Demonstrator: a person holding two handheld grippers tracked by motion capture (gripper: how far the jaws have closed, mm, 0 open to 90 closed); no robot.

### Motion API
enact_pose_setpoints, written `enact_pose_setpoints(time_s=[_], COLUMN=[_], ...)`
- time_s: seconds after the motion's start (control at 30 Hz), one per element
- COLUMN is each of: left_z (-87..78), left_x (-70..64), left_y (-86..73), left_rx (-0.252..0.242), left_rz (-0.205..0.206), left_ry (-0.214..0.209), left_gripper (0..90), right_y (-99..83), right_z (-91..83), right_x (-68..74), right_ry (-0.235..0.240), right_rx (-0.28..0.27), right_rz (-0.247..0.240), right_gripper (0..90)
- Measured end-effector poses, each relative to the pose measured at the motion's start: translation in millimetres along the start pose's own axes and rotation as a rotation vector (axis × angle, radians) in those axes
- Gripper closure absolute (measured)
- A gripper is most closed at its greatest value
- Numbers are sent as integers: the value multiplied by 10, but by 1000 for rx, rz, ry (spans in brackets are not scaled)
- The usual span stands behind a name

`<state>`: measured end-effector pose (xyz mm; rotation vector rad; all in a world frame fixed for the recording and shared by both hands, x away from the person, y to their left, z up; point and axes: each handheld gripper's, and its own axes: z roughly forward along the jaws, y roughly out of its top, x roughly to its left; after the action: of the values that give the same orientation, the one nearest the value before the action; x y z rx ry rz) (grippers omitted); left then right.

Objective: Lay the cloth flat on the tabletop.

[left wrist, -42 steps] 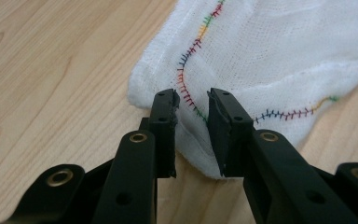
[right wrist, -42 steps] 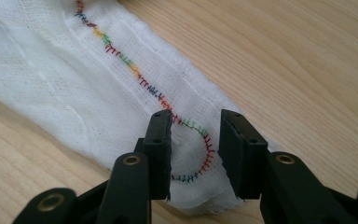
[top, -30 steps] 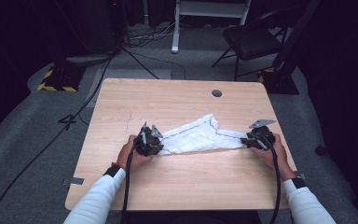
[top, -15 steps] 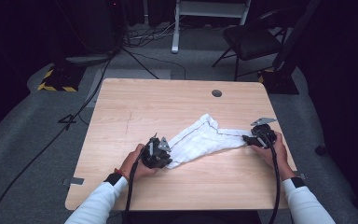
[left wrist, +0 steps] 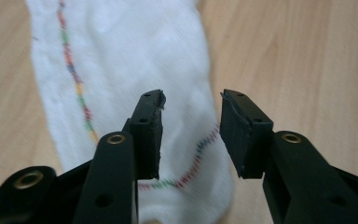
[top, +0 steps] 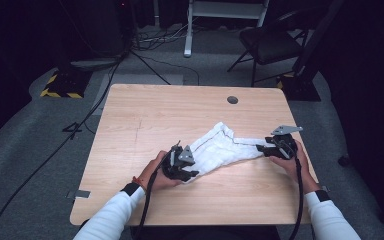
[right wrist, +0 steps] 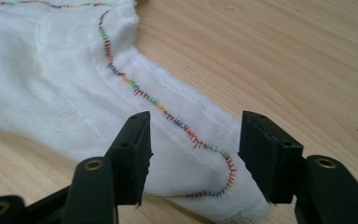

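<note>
A white cloth (top: pixel 220 149) with a multicoloured stitched hem lies crumpled across the near half of the wooden table (top: pixel 145 110). My left gripper (top: pixel 187 167) stands open over the cloth's near-left end; in the left gripper view the cloth (left wrist: pixel 121 70) lies below the parted jaws of that gripper (left wrist: pixel 191 100), untouched by them. My right gripper (top: pixel 260 148) is open at the cloth's right corner. The right gripper view shows that stitched corner (right wrist: pixel 200 140) lying flat on the table between the spread jaws of that gripper (right wrist: pixel 193 119).
A round grommet hole (top: pixel 232 99) sits near the table's far edge. Beyond the table stand a black chair (top: pixel 270 42) and a white frame (top: pixel 225 10), with cables (top: pixel 145 45) on the grey floor.
The left hand has swung toward the near edge, dragging the cloth's left end with it. Both grippers now stand open, the cloth lying loose on the table.
</note>
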<state>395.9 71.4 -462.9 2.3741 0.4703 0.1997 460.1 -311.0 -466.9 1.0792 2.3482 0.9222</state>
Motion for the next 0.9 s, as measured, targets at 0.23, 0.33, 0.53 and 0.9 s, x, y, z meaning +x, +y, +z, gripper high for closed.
enact_pose_setpoints(time_s=[0.23, 0.33, 0.53, 0.9], left_z=[147, 244, 352, 391], left_x=[272, 373, 477, 521], left_y=[132, 160, 190, 112], left_rx=[-28, -23, -1, 73], left_rz=[-34, -64, -85, -38], left_ry=[13, 37, 60, 23], left_gripper=[614, 566, 504, 842], right_y=[-46, -95, -132, -123], right_z=[-39, -98, -54, 83], right_x=[90, 127, 197, 247], right_ry=[61, 104, 108, 45], right_rx=[33, 10, 18, 9], right_rz=[-106, -121, -153, -202], right_gripper=[402, 400, 407, 733])
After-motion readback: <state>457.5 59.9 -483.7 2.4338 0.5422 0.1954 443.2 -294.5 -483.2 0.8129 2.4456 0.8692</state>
